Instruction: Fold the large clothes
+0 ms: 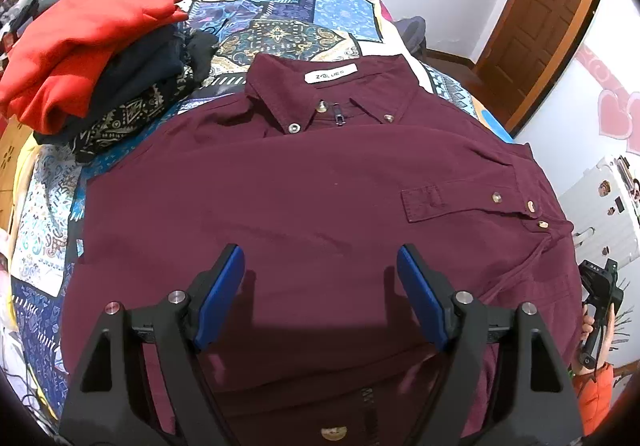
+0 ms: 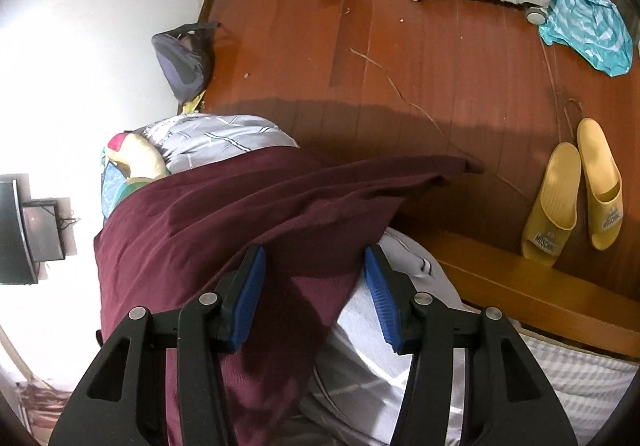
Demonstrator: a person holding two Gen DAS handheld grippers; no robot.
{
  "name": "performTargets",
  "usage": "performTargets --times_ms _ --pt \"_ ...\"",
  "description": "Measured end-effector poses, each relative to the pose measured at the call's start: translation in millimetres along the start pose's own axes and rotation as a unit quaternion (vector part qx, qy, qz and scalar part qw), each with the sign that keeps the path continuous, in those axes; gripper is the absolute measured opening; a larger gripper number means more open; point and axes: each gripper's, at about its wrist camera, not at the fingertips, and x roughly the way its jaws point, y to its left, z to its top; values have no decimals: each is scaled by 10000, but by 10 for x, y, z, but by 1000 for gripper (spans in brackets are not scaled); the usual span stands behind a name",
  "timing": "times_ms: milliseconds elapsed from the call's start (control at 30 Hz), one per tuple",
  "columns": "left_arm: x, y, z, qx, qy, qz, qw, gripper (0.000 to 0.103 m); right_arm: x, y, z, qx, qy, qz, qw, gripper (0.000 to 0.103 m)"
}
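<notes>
Left gripper (image 1: 320, 286) hovers wide above the maroon shirt (image 1: 304, 182); right gripper (image 2: 316, 282) (nearer) half-open, straddling the sleeve (image 2: 248, 206), pads not pressing.

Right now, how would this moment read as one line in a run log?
garment: maroon button-up shirt flat on patterned bedspread | left gripper: open above shirt | right gripper: open, shirt edge between fingers

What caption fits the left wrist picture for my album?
Open left gripper hovers over a maroon shirt spread flat on a patterned bedspread, folded clothes stacked beside it.
</notes>
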Motion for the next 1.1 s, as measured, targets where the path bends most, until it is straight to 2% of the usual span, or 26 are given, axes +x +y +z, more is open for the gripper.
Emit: performTargets --times_ms 33,67,100,167,367,467,567,700,767,933,1100 --pt "0 9 -3 -9 -1 3 10000 78 1 4 12 -12 -26 -10 10000 37" --pt "-1 20 -4 -17 -1 0 10000 78 0 17 18 -36 -52 -68 10000 21" --pt "0 29 -5 -28 -2 -8 10000 78 -7 36 22 -101 -90 -169 9998 14" --pt "-4 46 -6 -40 -9 -19 10000 78 -20 80 17 -230 -141 -216 9994 8" --pt "-67 38 -1 55 -133 24 9999 78 -302 396 -92 -812 -666 -251 9942 6" --pt "-111 16 -2 158 -222 73 9996 78 -599 762 -195 -1383 -1114 -259 9838 6" --pt "-169 -12 -11 261 -327 75 9991 78 -879 1152 -332 -1913 -1456 -51 9707 6" --pt "-252 -15 -11 303 -440 -25 9986 78 -1205 1725 -601 -2672 -1783 400 9462 6" --pt "-310 -10 -16 309 -527 -40 9981 78 -1349 2042 -794 -3082 -1844 755 9302 5" --pt "-468 77 -39 251 -729 -84 9970 78 -1298 2661 -1290 -3979 -1480 1255 8967 5" --pt "-575 197 -96 227 -812 -37 9964 78 -904 2967 -1788 -4733 -870 1300 8669 5"
